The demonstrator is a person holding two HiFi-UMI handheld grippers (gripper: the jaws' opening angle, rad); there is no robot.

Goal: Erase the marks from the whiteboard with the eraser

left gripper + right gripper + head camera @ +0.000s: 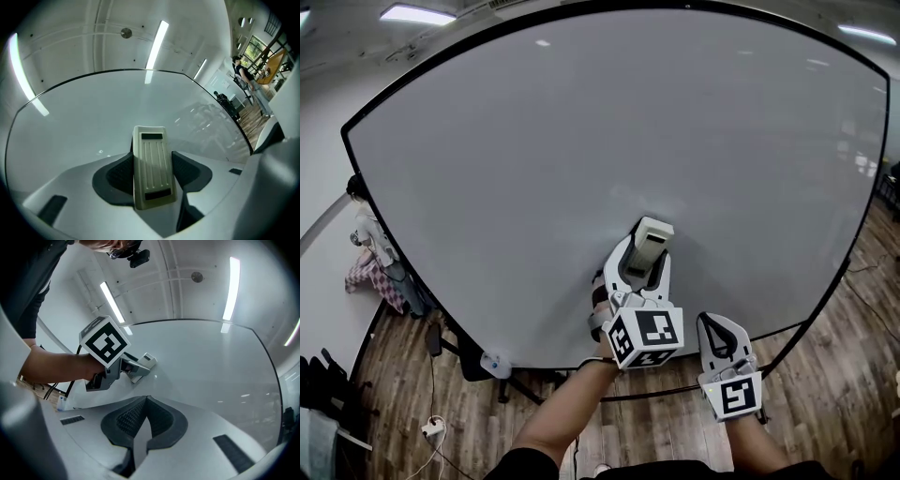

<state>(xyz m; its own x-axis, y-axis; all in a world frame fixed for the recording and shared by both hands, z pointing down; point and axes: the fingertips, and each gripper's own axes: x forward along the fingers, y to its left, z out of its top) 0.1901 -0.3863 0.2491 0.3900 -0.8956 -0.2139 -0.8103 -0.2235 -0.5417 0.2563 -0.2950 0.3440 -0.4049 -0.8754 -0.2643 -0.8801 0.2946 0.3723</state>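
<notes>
The large whiteboard (581,141) fills the head view and shows no marks that I can make out. A cream ribbed eraser (652,240) rests against its lower middle, and my left gripper (643,264) is shut on it. In the left gripper view the eraser (151,165) sits clamped between the two dark pads, pointing at the whiteboard (93,122). My right gripper (724,342) hangs lower right of the left one, off the board, shut with nothing in it. The right gripper view shows its jaws (146,420) pressed together, and the left gripper with the eraser (143,363) on the board.
The board's black frame (787,349) runs along its lower edge over a wooden floor (853,356). A person (377,261) sits at the far left beyond the board. A spray bottle (496,364) lies by the stand's foot, and cables (431,429) trail on the floor.
</notes>
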